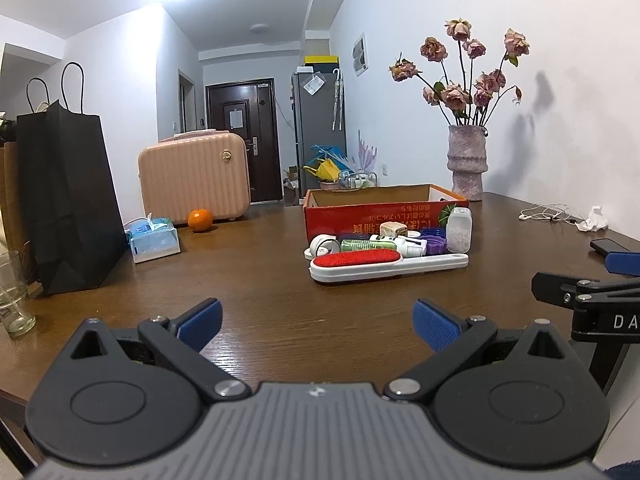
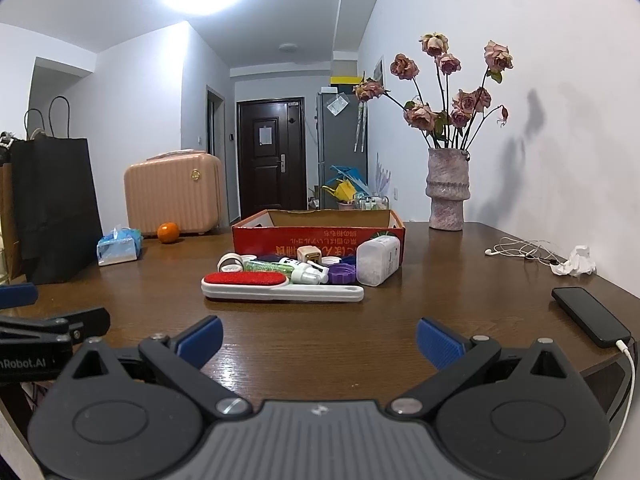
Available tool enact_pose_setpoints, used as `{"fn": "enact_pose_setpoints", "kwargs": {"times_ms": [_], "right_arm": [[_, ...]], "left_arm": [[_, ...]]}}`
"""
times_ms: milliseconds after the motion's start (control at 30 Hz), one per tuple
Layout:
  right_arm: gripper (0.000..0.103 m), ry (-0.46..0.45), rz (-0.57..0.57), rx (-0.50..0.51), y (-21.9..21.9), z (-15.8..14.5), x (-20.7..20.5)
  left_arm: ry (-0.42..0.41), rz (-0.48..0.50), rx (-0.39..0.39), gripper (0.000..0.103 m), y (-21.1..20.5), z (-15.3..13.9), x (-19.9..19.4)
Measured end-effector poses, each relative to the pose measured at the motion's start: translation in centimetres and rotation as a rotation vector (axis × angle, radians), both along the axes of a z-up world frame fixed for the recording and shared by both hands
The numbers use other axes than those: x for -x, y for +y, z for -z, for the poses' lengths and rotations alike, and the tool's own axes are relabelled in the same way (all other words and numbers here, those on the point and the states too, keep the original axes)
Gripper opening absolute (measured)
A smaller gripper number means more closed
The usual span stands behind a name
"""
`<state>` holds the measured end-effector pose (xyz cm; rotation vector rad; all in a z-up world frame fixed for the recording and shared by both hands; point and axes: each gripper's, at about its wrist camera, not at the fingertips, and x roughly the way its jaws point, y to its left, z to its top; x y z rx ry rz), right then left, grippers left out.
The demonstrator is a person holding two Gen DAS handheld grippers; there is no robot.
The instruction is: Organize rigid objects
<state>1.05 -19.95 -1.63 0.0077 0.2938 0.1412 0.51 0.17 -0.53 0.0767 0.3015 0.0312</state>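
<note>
Dark wood worktop (image 2: pixel 280 340): left gripper (image 1: pixel 316 324) and right gripper (image 2: pixel 318 340) both empty, fingers spread wide. Lint brush (image 2: pixel 280 286) fronts the clutter before red cardboard box (image 2: pixel 320 240). Nothing grasped yet; next move calls for reaching forward to it

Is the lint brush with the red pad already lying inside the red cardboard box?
No. The lint brush lies on the table in front of the red cardboard box, outside its walls.
</note>
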Motion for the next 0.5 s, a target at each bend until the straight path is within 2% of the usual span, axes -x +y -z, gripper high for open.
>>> {"fn": "enact_pose_setpoints", "kwargs": {"times_ms": [500], "right_arm": [[0.103,-0.002,-0.001,0.004,0.15,0.12,-0.06]], "left_arm": [[-0.003,-0.002,-0.002,0.103,0.13,-0.03,0.01]]}}
